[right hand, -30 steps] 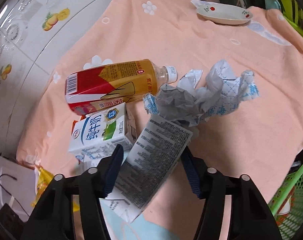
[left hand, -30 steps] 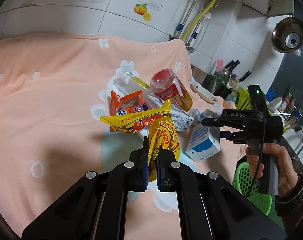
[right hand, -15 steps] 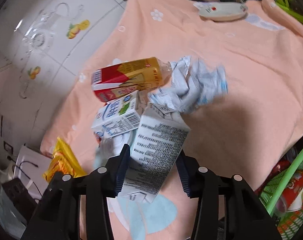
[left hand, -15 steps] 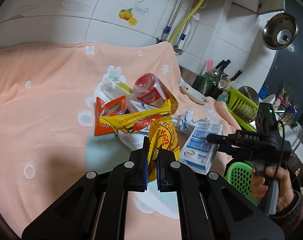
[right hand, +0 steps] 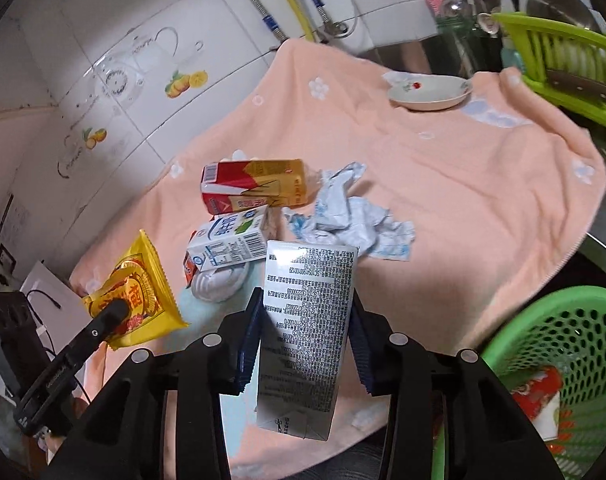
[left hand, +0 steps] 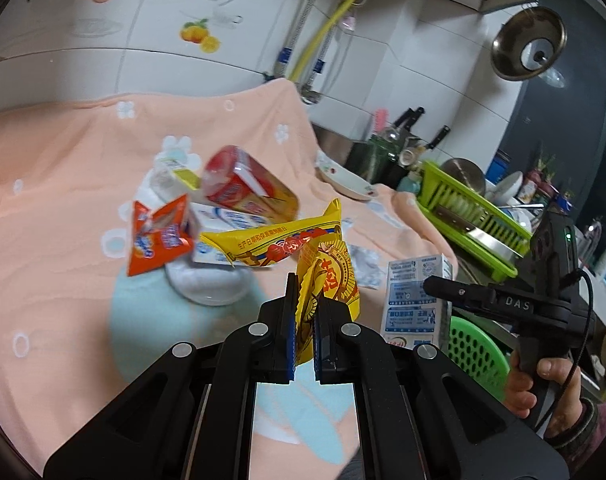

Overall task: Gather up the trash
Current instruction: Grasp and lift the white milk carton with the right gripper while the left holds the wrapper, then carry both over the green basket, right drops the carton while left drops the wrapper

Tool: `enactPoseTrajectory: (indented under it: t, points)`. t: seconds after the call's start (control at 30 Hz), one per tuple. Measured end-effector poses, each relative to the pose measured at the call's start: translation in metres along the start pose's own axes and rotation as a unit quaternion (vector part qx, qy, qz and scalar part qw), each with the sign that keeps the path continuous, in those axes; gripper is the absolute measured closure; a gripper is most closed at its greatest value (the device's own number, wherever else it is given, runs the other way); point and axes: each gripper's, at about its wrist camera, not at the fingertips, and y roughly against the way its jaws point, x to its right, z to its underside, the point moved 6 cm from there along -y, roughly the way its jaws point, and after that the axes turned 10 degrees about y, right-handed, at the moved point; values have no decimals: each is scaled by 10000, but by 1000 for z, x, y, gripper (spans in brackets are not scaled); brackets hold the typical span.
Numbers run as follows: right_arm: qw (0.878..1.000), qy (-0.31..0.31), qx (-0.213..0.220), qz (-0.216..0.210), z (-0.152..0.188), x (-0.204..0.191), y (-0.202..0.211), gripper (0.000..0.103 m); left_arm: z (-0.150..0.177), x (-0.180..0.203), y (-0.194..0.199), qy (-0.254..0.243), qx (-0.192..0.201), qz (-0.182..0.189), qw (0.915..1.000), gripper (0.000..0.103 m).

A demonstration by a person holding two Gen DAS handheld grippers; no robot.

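A crinkled yellow foil snack wrapper (left hand: 330,280) with red printing stands pinched between the blue-padded fingers of the left gripper (left hand: 304,334), lifted above the peach flower-print cloth (left hand: 63,208). Its print is Chinese and too distorted to read. Beyond it on the cloth lie an orange snack packet (left hand: 159,236), a red-and-gold drink bottle (left hand: 243,188) on its side and a white-and-blue milk carton (left hand: 227,236). To the right, the right gripper (left hand: 435,286), marked "DAS", clamps a white-and-blue printed milk carton (left hand: 413,300) over the green perforated plastic basket (left hand: 475,352).

From the right wrist, that held carton (right hand: 307,320) sits upright between the right gripper's (right hand: 305,330) fingers, its grey panel covered in small upside-down print with a barcode number. The basket (right hand: 563,328) lies just to the right, below the cloth's edge, with a red-and-white wrapper (right hand: 541,400) inside. Crumpled white-and-blue paper (right hand: 351,216) rests beside the bottle (right hand: 255,186). At left, the left gripper (right hand: 117,310) holds the yellow wrapper (right hand: 137,292).
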Motion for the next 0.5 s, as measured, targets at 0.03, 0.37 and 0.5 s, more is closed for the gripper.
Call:
enactPoseTrajectory:
  t: [0.03, 0.37, 0.5]
  points:
    - [10000, -13, 45, 24, 1, 4, 6, 64, 2, 4, -1, -21, -23, 32, 10000, 98]
    - [9948, 34, 205, 998, 34, 67, 71, 64, 26, 63, -24, -365, -386, 470, 9975, 98]
    - [9887, 5, 147, 1489, 58, 100, 91, 64, 41, 93, -36, -571, -593, 679, 9943, 98]
